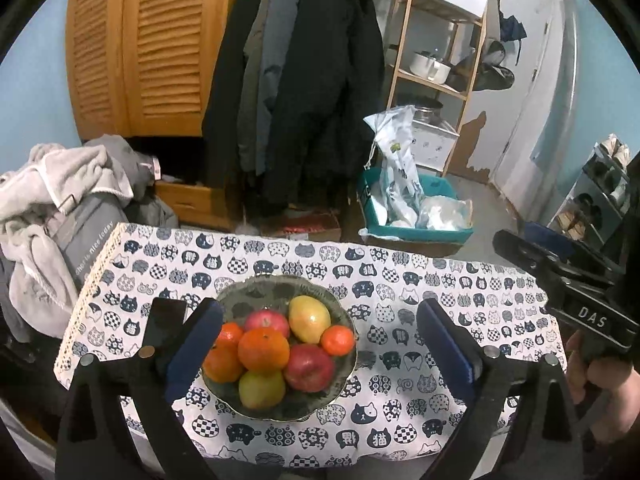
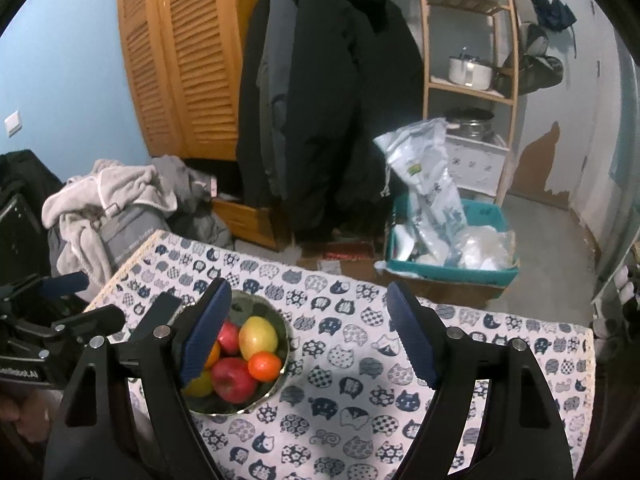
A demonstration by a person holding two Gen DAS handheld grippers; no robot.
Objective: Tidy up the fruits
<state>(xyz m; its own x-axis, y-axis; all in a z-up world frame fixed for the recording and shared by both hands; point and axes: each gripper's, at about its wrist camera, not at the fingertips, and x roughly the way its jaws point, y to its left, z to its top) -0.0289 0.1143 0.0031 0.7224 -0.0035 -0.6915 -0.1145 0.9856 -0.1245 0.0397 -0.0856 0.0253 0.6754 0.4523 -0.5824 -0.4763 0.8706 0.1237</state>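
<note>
A dark patterned bowl (image 1: 344, 316) sits on the cat-print tablecloth (image 1: 400, 280), piled with fruit: oranges (image 1: 263, 349), red apples (image 1: 309, 367) and yellow-green fruits (image 1: 309, 318). My left gripper (image 1: 320, 344) is open and empty, held above the bowl with a finger on each side. The bowl also shows in the right wrist view (image 2: 282, 330), lower left. My right gripper (image 2: 308, 336) is open and empty, above the cloth just right of the bowl; its left finger (image 2: 204, 336) hides part of the fruit. The right gripper's body shows in the left wrist view (image 1: 568, 284).
The small table ends at its far edge (image 1: 280, 236). Behind it hang dark coats (image 1: 304, 80), with a wooden cabinet (image 1: 140, 48), a clothes pile (image 1: 60, 200) at left, a teal box of bags (image 1: 416, 208) and a shelf (image 1: 440, 40).
</note>
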